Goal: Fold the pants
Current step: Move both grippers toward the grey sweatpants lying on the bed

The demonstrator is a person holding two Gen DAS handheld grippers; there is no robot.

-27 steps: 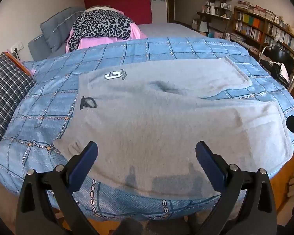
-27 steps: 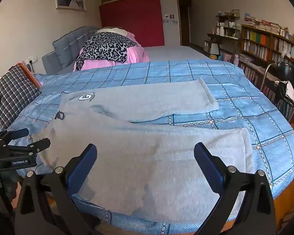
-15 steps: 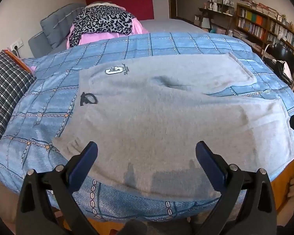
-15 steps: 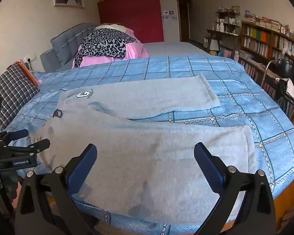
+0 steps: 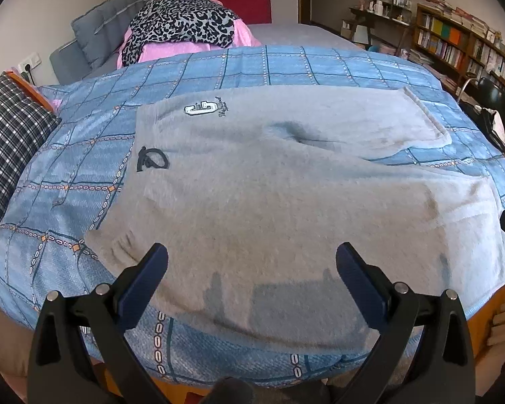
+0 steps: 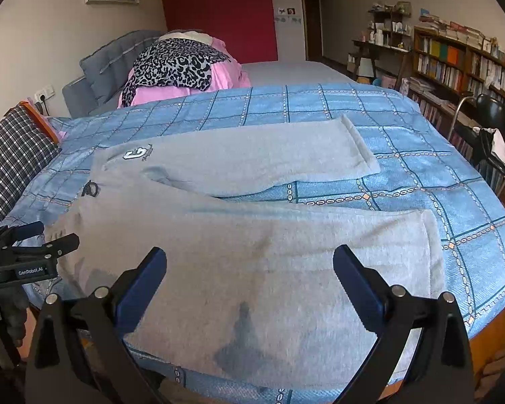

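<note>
Grey fleece pants (image 5: 269, 195) (image 6: 252, 245) lie spread flat on a blue checked bedspread (image 5: 252, 64) (image 6: 421, 175), waistband to the left with a white logo (image 5: 200, 108) and a dark drawstring (image 5: 153, 160), both legs running right. My left gripper (image 5: 251, 262) hovers open above the near leg close to the waist, nothing between its blue pads. Over the near leg further right, my right gripper (image 6: 249, 267) also stands open and empty. The left gripper shows at the left edge of the right wrist view (image 6: 27, 242).
A checked pillow (image 5: 10, 144) lies at the bed's left. Leopard-print and pink bedding (image 5: 181, 30) is piled at the head. Bookshelves (image 6: 461, 64) and a black chair (image 6: 488, 124) stand to the right. The bed's wooden edge (image 5: 495, 313) is near.
Both grippers have come closer to the pants and tilted further down; the garment fills more of each view. The pants have not moved.
</note>
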